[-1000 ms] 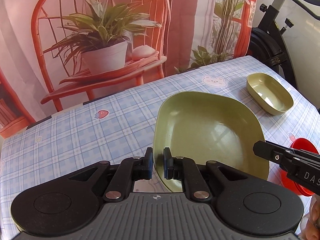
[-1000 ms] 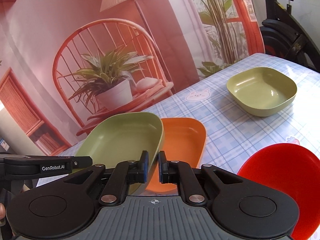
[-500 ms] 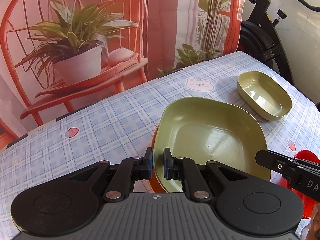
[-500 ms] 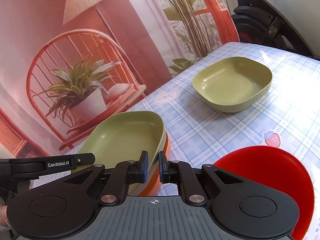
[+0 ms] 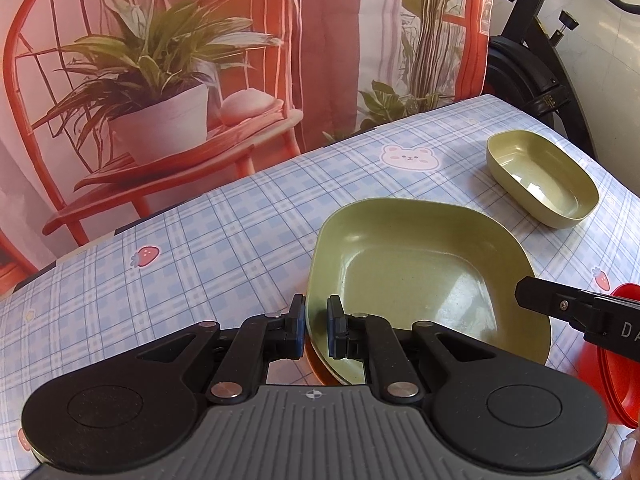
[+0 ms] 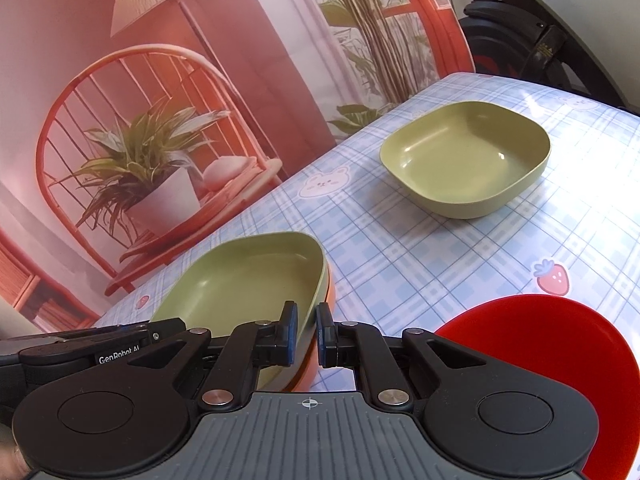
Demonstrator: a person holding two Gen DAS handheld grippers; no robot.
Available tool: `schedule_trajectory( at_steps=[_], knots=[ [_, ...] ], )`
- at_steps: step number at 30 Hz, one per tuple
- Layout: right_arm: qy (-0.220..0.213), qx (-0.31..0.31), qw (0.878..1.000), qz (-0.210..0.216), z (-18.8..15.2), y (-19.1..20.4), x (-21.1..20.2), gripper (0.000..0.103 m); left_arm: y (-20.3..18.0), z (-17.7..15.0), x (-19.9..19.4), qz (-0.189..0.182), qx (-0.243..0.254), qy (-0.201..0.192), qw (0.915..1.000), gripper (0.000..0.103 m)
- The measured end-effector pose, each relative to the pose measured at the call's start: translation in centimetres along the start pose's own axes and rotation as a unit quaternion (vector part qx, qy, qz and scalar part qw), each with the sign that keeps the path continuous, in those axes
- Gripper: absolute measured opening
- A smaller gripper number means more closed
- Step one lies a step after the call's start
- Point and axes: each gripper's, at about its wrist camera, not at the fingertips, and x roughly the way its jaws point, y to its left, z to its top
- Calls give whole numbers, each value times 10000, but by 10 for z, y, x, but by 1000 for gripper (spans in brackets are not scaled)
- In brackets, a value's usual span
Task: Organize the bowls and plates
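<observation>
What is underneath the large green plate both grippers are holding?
An orange plate sits nested under the green plate; only an orange sliver of rim shows. The rest of it is covered.

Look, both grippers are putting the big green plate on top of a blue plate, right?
Not blue. The plate under the green plate is orange; the right wrist view shows its orange edge. Both the left gripper and right gripper do hold the green plate's rim.

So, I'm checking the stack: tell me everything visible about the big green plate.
The big green plate is a matte olive, rounded-square dish with a raised rim, plastic-looking and empty. It sits nested on an orange plate on the checked tablecloth. The left gripper and right gripper each clamp its rim.
</observation>
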Motion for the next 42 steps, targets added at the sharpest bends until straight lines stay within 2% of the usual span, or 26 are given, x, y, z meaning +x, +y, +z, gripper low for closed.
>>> schedule_trajectory(
  at_steps=[11, 20, 21, 24, 26, 33, 42],
  knots=[
    [16, -108, 9999, -65, 0, 2, 3, 11, -1, -5, 4, 101, 71, 16, 9999, 12],
    [-108, -149, 9998, 18, 2, 1, -9, 11, -2, -8, -7, 146, 12, -84, 9999, 12],
    [-140, -155, 9998, 42, 2, 1, -12, 11, -2, -9, -7, 156, 0, -75, 9998, 12],
    [-274, -269, 9992, 113, 1, 2, -20, 1, -2, -12, -8, 155, -45, -40, 9999, 12],
    [-221, -271, 9993, 156, 2, 2, -19, 0, -2, -14, -9, 141, -50, -10, 9999, 12],
    [54, -225, 9997, 89, -5, 1, -9, 0, -4, -19, -9, 145, -39, 31, 9999, 12],
    [-52, -154, 9998, 131, 1, 0, -18, 1, 1, -15, -22, 94, -238, -91, 9996, 12]
  ],
)
